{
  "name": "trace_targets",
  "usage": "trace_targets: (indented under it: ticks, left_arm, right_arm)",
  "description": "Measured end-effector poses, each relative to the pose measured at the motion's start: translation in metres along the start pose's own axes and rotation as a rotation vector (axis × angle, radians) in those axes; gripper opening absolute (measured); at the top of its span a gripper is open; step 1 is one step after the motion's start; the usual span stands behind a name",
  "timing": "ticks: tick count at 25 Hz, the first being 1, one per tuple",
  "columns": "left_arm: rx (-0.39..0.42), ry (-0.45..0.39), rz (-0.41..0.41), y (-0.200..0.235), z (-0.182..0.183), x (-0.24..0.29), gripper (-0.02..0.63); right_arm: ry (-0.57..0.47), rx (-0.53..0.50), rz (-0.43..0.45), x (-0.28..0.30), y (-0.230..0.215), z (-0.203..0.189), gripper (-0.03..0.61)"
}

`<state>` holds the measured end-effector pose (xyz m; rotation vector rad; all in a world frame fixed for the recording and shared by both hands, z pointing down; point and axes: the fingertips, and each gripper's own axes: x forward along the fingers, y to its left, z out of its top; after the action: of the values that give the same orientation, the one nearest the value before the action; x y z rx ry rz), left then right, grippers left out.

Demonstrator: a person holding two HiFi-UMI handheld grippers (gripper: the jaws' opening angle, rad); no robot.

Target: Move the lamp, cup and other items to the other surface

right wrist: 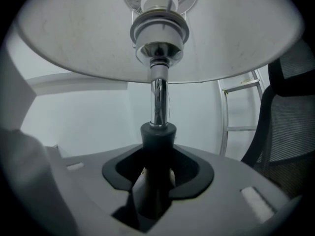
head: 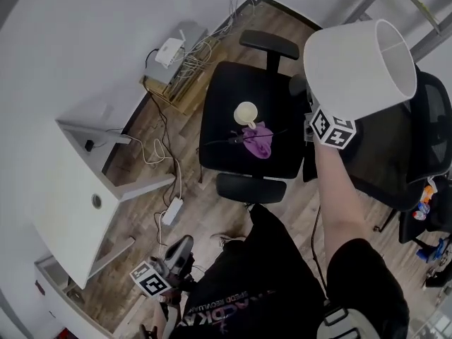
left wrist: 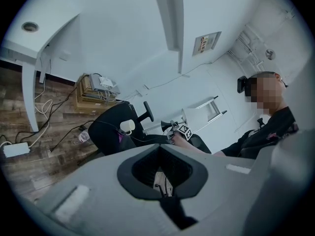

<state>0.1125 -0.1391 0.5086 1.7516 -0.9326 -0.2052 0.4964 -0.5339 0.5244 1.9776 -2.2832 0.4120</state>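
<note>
A lamp with a white shade (head: 360, 69) hangs in the air at the upper right, its dark stem (right wrist: 157, 132) gripped by my right gripper (right wrist: 156, 176). That gripper's marker cube (head: 332, 129) shows just under the shade. A cream cup (head: 246, 113) and a purple cloth (head: 260, 140) lie on the black office chair seat (head: 219, 111), left of the lamp. The left gripper view shows the cup (left wrist: 127, 126) on the chair too. My left gripper (head: 176, 253) hangs low by the person's leg, away from the chair; its jaws do not show clearly.
A white desk (head: 78, 189) stands at the left. A wooden box with a router (head: 176, 69) and loose cables sit by the wall. A power strip (head: 171, 210) lies on the wood floor. A mesh chair (head: 417, 161) stands at the right.
</note>
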Motion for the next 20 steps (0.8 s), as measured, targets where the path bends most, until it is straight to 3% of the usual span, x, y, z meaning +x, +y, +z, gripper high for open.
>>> trace_targets:
  ticks: [7, 12, 20]
  left_arm:
    - [-0.014, 0.076, 0.039, -0.007, -0.003, 0.037, -0.005]
    - [0.025, 0.162, 0.073, -0.010, -0.014, 0.051, -0.005]
    - [-0.022, 0.251, 0.125, 0.007, -0.049, 0.067, -0.005]
  right_arm:
    - [0.040, 0.083, -0.067, 0.007, -0.036, -0.051, 0.156]
    - [0.052, 0.126, -0.101, 0.007, -0.057, -0.087, 0.156]
    - [0.090, 0.163, -0.131, 0.014, -0.083, -0.146, 0.156]
